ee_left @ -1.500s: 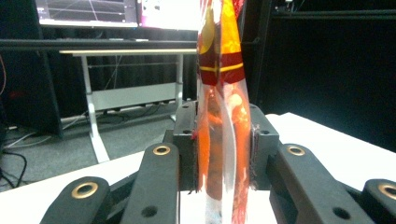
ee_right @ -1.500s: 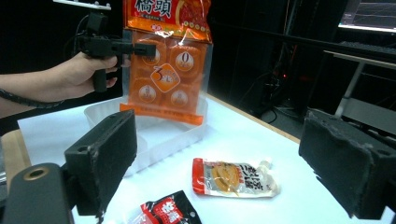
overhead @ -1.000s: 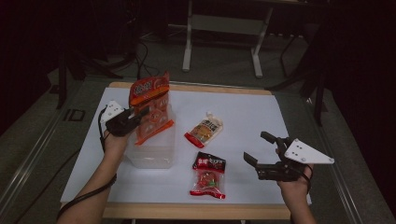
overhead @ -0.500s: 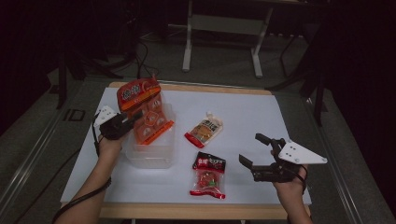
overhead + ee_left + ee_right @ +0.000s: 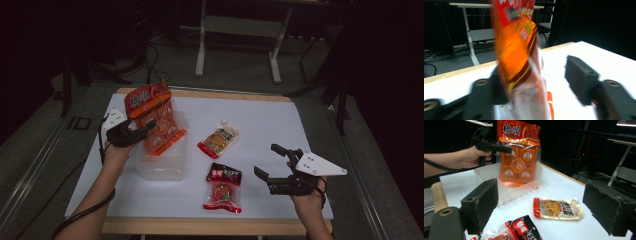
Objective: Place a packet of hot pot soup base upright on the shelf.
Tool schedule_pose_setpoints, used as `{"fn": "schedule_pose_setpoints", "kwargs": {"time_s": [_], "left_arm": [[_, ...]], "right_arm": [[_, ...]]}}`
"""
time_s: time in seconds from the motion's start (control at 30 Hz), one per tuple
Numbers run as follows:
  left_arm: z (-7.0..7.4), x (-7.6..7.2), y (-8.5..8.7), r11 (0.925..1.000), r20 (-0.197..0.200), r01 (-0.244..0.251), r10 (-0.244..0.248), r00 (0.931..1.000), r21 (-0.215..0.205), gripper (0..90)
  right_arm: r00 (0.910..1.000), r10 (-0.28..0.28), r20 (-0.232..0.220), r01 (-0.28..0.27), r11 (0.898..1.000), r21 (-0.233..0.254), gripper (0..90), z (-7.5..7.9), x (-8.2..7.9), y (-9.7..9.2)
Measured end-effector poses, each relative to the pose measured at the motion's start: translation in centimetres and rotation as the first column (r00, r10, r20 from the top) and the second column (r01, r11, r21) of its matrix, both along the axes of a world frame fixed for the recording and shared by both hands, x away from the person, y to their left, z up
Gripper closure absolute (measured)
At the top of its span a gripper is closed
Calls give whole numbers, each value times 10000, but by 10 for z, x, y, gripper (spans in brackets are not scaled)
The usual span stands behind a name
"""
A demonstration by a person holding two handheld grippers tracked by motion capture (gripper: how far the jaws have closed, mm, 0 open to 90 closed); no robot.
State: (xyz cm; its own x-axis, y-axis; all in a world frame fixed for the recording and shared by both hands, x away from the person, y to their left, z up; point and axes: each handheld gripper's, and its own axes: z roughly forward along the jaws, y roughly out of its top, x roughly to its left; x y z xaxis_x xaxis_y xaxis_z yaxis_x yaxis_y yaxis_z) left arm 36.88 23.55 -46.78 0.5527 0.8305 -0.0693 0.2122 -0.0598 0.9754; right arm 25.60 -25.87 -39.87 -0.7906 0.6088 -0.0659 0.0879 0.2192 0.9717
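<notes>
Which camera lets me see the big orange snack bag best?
The right gripper view: the orange snack bag stands sharp and whole in the clear tub. The left gripper view shows it blurred and cropped between open jaws. The high view shows it small and tilted over the tub.

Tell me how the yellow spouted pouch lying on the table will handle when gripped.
The yellow spouted pouch lies flat and slack, so it will probably sag from a grip. Its glossy film looks slippery. The capped spout seems the stiffest place to pinch.
</notes>
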Motion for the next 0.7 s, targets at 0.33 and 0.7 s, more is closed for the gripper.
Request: {"fn": "schedule_pose_setpoints", "kwargs": {"time_s": [0.33,0.7], "left_arm": [[17,-18,1,9998,-412,-157,161,9990,98,20],[23,-63,8,9996,-539,-196,185,9984,-213,8]], "right_arm": [[10000,-49,-14,49,10000,-76,132,-1,1,-1],[10000,33,-14,-33,9991,-422,123,-5,3,5]]}}
